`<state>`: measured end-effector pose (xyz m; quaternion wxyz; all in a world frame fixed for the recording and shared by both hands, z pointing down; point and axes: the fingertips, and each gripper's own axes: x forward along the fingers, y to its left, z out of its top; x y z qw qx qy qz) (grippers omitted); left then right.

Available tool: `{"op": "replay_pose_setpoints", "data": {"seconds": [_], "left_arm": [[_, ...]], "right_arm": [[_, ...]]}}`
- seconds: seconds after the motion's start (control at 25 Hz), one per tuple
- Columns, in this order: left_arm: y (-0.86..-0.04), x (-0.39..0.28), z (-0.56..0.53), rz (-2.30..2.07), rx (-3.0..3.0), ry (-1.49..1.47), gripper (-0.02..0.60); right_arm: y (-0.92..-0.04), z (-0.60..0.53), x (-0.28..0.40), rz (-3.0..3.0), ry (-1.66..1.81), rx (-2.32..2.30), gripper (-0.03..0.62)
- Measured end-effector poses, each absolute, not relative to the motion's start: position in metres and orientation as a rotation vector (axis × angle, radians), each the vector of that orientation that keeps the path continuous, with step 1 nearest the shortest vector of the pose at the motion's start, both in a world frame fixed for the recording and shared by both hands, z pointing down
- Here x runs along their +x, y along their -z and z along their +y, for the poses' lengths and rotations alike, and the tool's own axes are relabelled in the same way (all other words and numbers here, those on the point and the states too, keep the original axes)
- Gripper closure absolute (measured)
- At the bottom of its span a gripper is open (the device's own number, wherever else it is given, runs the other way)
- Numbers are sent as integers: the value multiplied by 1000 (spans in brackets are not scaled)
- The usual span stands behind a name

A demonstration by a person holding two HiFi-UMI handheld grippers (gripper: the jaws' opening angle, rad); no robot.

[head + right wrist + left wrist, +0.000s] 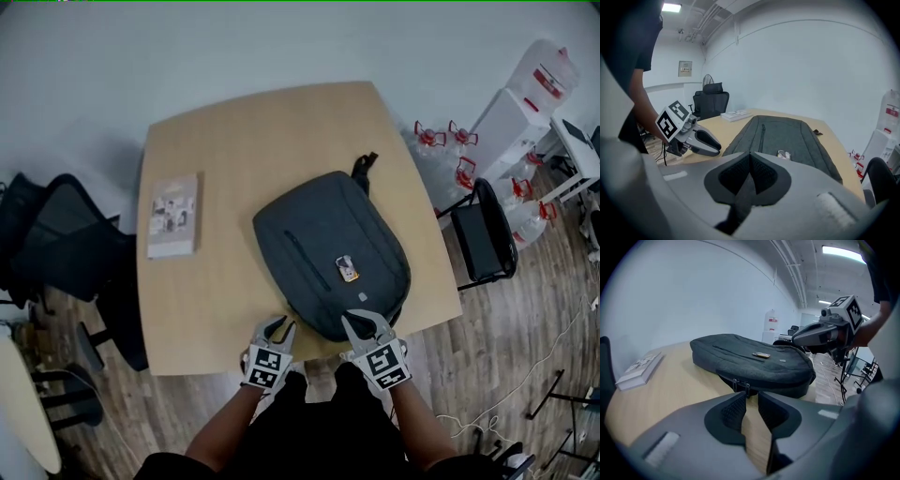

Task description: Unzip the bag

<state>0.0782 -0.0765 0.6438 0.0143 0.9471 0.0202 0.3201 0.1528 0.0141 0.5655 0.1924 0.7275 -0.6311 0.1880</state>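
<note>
Bag: a dark grey backpack (328, 248) lies flat on the wooden table (187, 309), its near end at the table edge closest to the person.
Left gripper (279, 326): jaws slightly spread with nothing between them, pointing at the bag's near end, just short of it.
Right gripper (352, 320): jaws pressed together and empty, at the bag's near edge; whether it touches the bag is unclear.
Zip pulls (741, 385): two, side by side on the bag's near wall, straight ahead of the left gripper.
Tag (347, 268): small and metallic, on the bag's top.
Book (174, 214): on the table's left side, well apart from the bag.
</note>
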Motion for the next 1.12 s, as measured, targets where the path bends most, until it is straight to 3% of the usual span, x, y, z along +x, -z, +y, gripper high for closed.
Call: {"op": "replay_pose_setpoints", "data": {"seconds": [0.36, 0.64, 1.04, 1.12], "left_arm": [[-661, 98, -84, 47, 3013, -1170, 482], [-661, 98, -85, -18, 2952, -1106, 554], [-660, 97, -80, 22, 2826, -1047, 555], [-660, 98, -79, 31, 2814, -1051, 555]], "right_arm": [[-569, 7, 160, -1838, -543, 1976, 591], [-571, 6, 164, -1867, -552, 1945, 591], [-584, -4, 167, -1889, -570, 1715, 588], [-592, -12, 166, -1900, -633, 1640, 475]]}}
